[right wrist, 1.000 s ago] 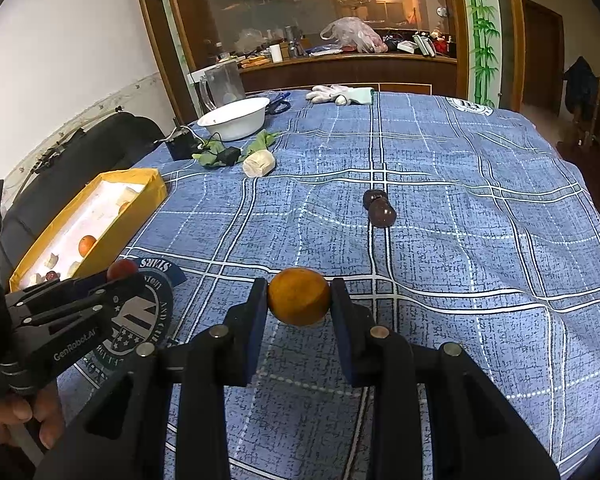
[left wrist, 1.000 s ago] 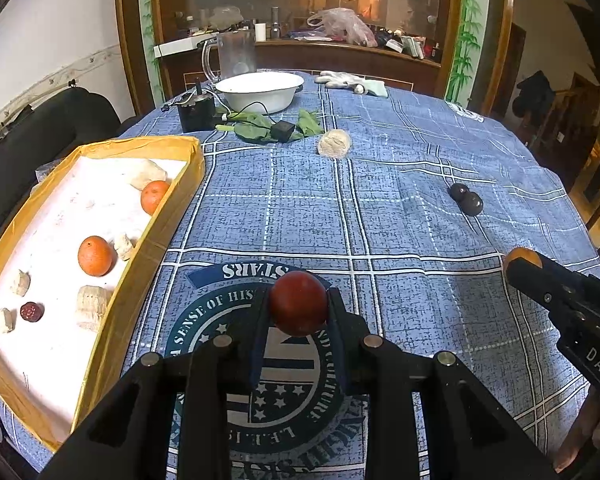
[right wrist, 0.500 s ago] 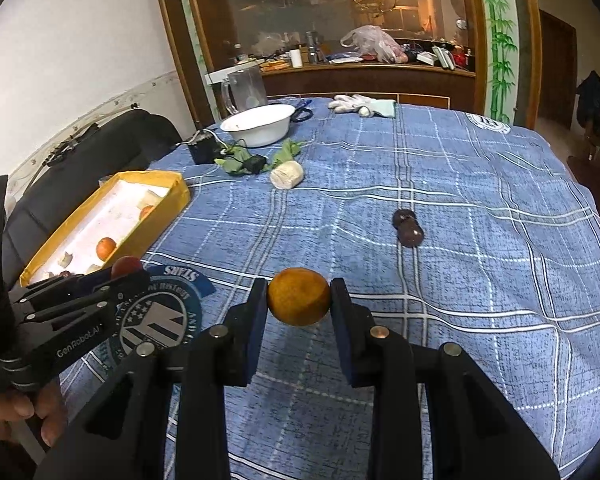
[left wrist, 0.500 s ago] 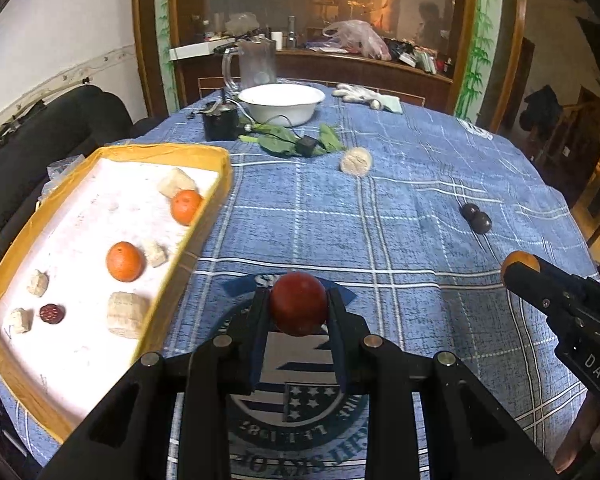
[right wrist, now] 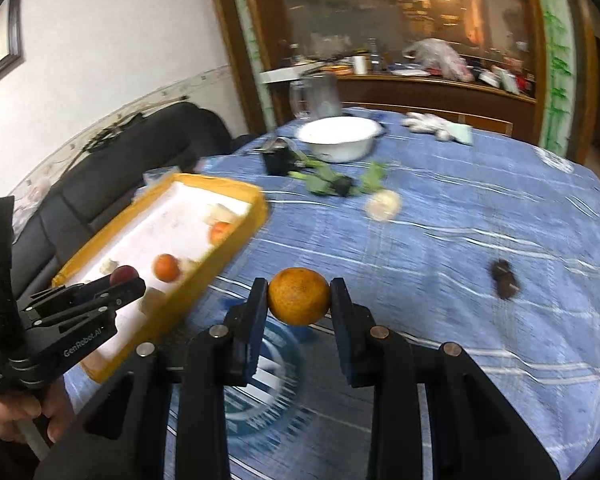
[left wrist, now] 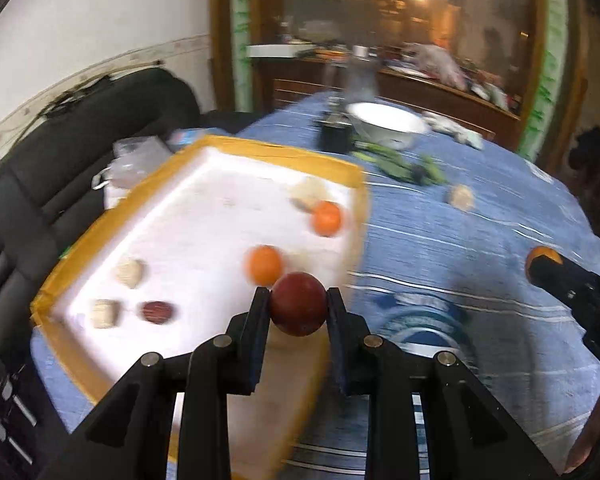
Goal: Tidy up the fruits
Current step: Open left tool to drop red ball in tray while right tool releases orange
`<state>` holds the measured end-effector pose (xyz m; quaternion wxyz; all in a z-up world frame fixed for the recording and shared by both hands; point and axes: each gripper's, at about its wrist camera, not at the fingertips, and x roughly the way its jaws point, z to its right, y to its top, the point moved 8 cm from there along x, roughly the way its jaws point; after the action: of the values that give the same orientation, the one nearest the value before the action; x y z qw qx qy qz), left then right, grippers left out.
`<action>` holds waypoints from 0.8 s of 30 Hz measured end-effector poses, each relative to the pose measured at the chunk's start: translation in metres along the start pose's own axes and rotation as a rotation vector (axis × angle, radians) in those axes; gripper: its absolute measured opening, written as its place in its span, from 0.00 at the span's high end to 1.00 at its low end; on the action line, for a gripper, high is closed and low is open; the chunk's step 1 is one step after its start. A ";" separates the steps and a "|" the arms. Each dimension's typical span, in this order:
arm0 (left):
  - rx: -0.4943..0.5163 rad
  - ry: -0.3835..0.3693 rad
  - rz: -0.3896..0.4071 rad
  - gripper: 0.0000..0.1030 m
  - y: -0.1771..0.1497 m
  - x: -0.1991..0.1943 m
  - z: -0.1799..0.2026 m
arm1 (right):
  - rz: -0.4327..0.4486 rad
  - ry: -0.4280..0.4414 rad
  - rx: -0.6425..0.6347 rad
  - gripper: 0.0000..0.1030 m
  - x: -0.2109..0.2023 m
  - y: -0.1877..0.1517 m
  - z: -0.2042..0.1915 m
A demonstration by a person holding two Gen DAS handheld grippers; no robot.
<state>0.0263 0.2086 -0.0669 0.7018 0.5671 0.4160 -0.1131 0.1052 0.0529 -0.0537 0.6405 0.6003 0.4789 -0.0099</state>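
Two oranges (left wrist: 265, 265) already lie in the yellow-rimmed white tray (left wrist: 204, 148) beyond the left gripper (left wrist: 299, 305) fingers, which clamp a round dark-red fruit (left wrist: 299, 303); the right gripper (right wrist: 299, 297) fingers clamp a dimpled orange fruit (right wrist: 299, 296), with dark fruits (right wrist: 505, 279) left on the worktop.

Home dining room: round table (right wrist: 480, 216) under blue checked cloth, black sofa (right wrist: 148, 148) along white wall, cluttered wooden sideboard (right wrist: 420, 88), white bowl (right wrist: 336, 138), glass jug (right wrist: 320, 94).

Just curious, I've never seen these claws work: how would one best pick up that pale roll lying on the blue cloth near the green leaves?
Grip the roll across its curved middle, from above. It seems to lie on its side, nothing touching it, though blurred.
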 end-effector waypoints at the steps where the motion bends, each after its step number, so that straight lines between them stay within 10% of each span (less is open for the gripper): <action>1: -0.017 0.021 -0.004 0.74 0.002 0.002 -0.012 | -0.002 0.017 -0.014 0.68 0.006 0.004 -0.012; 24: -0.126 0.160 -0.045 0.74 0.044 0.058 -0.097 | -0.096 0.139 -0.116 0.67 0.107 0.032 -0.112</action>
<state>0.0462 0.3276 -0.0786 0.6978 0.5196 0.4898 -0.0569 0.1149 0.2088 -0.0760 0.6381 0.5377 0.5502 0.0288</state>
